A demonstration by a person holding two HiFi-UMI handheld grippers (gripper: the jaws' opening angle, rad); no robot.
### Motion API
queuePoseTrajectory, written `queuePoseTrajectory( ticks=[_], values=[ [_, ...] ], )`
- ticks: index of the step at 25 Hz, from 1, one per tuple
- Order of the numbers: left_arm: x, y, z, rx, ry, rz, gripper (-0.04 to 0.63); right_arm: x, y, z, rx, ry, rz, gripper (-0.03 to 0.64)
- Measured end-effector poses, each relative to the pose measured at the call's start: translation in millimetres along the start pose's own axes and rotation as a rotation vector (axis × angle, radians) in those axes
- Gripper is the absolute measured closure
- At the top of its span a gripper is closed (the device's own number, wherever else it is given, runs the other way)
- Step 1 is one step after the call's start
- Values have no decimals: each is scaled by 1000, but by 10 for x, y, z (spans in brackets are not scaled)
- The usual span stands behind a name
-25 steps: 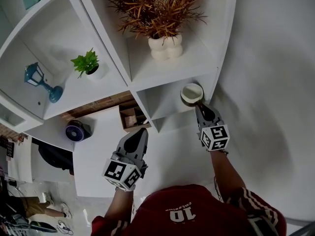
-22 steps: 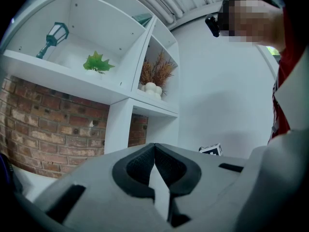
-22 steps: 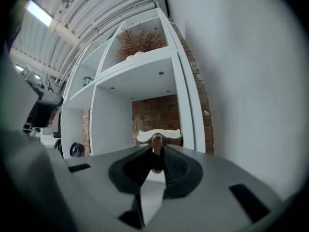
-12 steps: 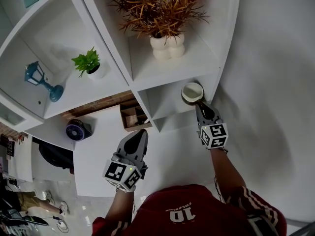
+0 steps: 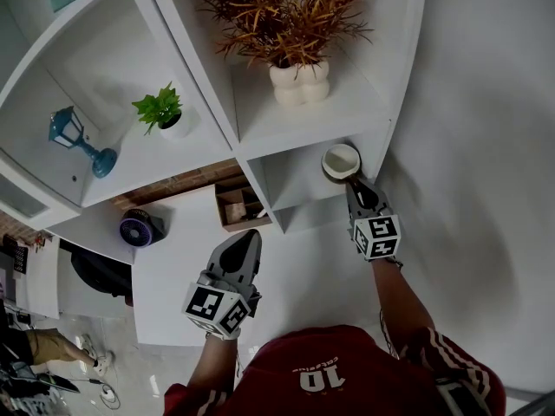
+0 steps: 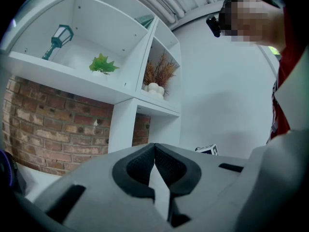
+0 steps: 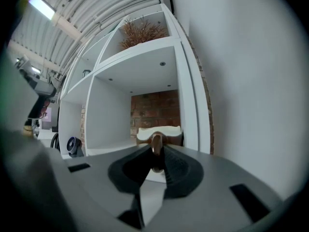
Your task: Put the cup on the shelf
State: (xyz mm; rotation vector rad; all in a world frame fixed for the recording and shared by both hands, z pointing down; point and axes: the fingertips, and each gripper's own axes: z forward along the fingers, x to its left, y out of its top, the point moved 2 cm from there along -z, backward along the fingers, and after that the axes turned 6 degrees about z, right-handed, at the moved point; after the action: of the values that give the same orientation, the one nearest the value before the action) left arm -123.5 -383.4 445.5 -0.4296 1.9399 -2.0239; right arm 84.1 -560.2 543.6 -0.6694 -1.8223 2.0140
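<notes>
The cup [image 5: 340,160] sits on the low shelf [image 5: 290,178], near its right edge. The right gripper's [image 5: 353,183] fingers have just been opening a little, but still pinch its thin handle [image 7: 156,148]. It looks light, hard and breakable. The left gripper [image 5: 251,234] is clenched, empty.
</notes>
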Motion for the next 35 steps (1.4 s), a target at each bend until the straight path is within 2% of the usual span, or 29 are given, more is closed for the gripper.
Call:
queuePoseTrajectory(
  ticks=[6,8,17,26,35],
  values=[
    [-20,31,-46,-3,6,4,603,2,-4,12,27,12,14,555],
    [-32,36,-70,-3,6,5,603,10,-5,9,37,21,20,519],
    [-69,65,-208,-3,16,14,603,43,0,-80,52,30,23,506],
    [-96,59,-375,1,8,15,603,26,-64,-307,82,-11,28,506],
    [-55,80,-659,-17,-16,14,603,246,-75,-581,80,-53,37,508]
  ],
)
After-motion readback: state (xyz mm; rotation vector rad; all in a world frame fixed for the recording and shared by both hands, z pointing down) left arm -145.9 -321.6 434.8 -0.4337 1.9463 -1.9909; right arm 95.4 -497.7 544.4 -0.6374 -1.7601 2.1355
